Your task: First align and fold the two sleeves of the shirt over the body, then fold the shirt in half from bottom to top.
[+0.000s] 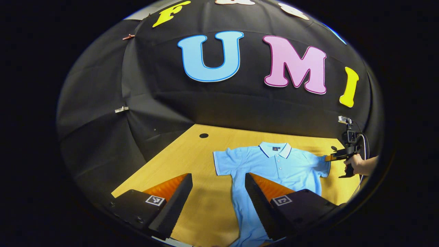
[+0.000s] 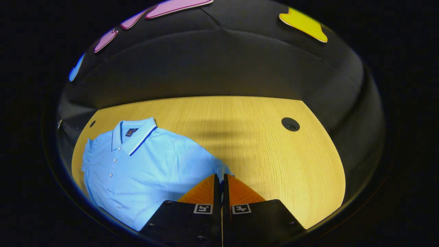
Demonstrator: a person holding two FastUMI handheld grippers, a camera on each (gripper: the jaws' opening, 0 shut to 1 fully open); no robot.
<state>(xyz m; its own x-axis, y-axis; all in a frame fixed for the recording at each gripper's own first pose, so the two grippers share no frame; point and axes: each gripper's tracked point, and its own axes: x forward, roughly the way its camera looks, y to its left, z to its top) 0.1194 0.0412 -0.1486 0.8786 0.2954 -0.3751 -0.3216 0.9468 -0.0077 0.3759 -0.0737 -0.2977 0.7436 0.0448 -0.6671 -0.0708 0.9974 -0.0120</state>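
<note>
shirt (image 1: pixel 274 168) hem beyond view's edge

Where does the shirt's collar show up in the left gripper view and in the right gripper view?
Left gripper view: the collar sits right of centre, at the far end of the light blue polo shirt.
Right gripper view: the collar sits left of centre.
Shared landmark: the round hole in the wooden table.
</note>
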